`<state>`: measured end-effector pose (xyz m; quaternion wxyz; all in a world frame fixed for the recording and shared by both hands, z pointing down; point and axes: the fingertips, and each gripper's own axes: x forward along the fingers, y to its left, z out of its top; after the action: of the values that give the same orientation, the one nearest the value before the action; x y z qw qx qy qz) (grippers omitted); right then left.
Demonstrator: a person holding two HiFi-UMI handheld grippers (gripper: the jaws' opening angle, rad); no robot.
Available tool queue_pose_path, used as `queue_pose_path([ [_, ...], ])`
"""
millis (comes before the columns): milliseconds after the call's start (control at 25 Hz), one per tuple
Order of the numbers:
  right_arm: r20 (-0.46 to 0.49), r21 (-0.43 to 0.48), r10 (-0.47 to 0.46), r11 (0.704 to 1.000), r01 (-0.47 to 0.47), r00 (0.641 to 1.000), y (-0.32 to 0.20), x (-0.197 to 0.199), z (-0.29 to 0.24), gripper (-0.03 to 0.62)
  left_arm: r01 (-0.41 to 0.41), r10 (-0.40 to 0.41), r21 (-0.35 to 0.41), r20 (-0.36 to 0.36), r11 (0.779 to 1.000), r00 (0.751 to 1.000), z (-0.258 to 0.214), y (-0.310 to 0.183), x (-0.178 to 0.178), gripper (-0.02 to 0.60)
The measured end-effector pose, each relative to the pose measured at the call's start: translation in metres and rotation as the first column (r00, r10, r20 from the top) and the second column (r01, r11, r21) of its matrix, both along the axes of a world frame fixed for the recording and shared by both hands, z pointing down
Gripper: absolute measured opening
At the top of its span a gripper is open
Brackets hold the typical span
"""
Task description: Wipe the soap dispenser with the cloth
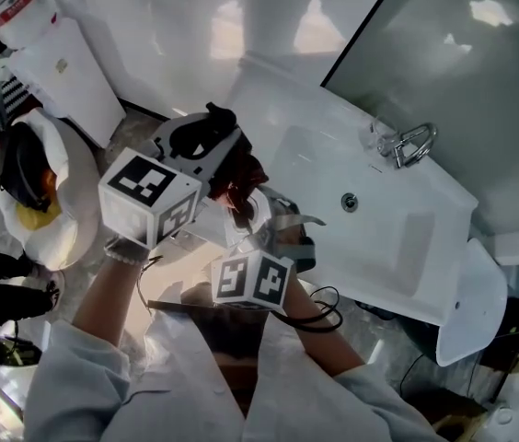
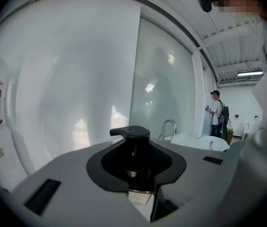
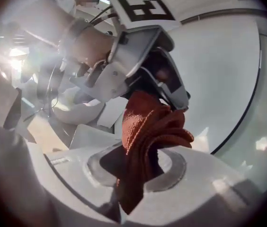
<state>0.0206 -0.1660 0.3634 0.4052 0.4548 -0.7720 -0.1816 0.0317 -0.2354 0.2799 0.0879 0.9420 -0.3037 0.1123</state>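
In the head view my left gripper (image 1: 206, 142) holds the soap dispenser (image 1: 210, 125), a dark bottle with a black pump head, up in the air left of the sink. In the left gripper view the pump head (image 2: 130, 133) stands upright between the jaws of the left gripper (image 2: 136, 174), which are shut on the bottle's neck. My right gripper (image 1: 256, 217) sits just below and right of it, shut on a red cloth (image 1: 241, 188). In the right gripper view the bunched cloth (image 3: 148, 135) rises from the right gripper (image 3: 138, 174) and lies against the left gripper's tip (image 3: 164, 82).
A white sink (image 1: 407, 247) with a chrome faucet (image 1: 409, 144) and drain (image 1: 350, 202) lies to the right. A white lined bin (image 1: 43, 201) stands on the floor at the left. Glossy wall panels rise behind. A distant person (image 2: 217, 113) stands past the sink.
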Motion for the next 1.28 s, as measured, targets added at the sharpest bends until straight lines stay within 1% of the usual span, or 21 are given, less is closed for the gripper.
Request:
queue_pose_path([
  [80, -0.053, -0.014, -0.048, 0.999, 0.048, 0.997, 0.006, -0.012, 0.008, 0.084, 0.006, -0.005, 0.017, -0.023, 1.0, 1.0, 0.0, -0.001, -0.001, 0.098],
  [160, -0.102, -0.047, -0.092, 0.995, 0.087, 0.991, 0.012, -0.019, 0.024, 0.084, 0.009, -0.009, 0.017, -0.03, 1.0, 1.0, 0.002, -0.001, -0.003, 0.098],
  [240, -0.117, -0.093, -0.113, 0.99, 0.102, 0.987, 0.017, -0.021, 0.043, 0.084, 0.015, -0.015, 0.01, -0.03, 1.0, 0.999, 0.005, -0.002, -0.006, 0.098],
  [360, -0.124, -0.127, -0.106, 0.988, 0.09, 0.987, 0.021, -0.015, 0.061, 0.084, 0.022, -0.022, 0.004, -0.027, 1.0, 0.999, 0.009, -0.003, -0.009, 0.098],
  [440, -0.122, -0.141, -0.078, 0.988, 0.06, 0.99, 0.025, -0.005, 0.068, 0.084, 0.027, -0.027, -0.001, -0.025, 1.0, 0.999, 0.013, -0.003, -0.011, 0.098],
  [520, -0.094, -0.168, -0.04, 0.985, 0.023, 0.995, 0.029, 0.009, 0.072, 0.084, 0.024, -0.024, -0.013, -0.011, 1.0, 1.0, 0.018, -0.001, -0.012, 0.098],
  [680, 0.023, -0.237, 0.058, 0.97, -0.051, 0.998, 0.034, 0.035, 0.071, 0.084, 0.016, -0.014, -0.042, 0.032, 0.999, 0.999, 0.032, 0.004, -0.011, 0.098],
  [800, 0.107, -0.253, 0.138, 0.961, -0.107, 0.985, 0.03, 0.055, 0.063, 0.084, 0.021, -0.019, -0.045, 0.052, 0.999, 0.998, 0.046, 0.004, -0.01, 0.098],
  [920, 0.179, -0.252, 0.193, 0.957, -0.145, 0.965, 0.028, 0.071, 0.053, 0.084, 0.032, -0.029, -0.053, 0.06, 0.998, 0.998, 0.055, 0.005, -0.008, 0.098],
  [1040, 0.214, -0.253, 0.239, 0.95, -0.182, 0.947, 0.027, 0.085, 0.047, 0.084, 0.051, -0.048, -0.064, 0.043, 0.997, 0.998, 0.06, 0.006, -0.003, 0.098],
  [1280, 0.24, -0.272, 0.286, 0.937, -0.219, 0.928, 0.027, 0.098, 0.048, 0.084, 0.06, -0.055, -0.077, 0.063, 0.995, 0.997, 0.083, 0.007, 0.0, 0.098],
])
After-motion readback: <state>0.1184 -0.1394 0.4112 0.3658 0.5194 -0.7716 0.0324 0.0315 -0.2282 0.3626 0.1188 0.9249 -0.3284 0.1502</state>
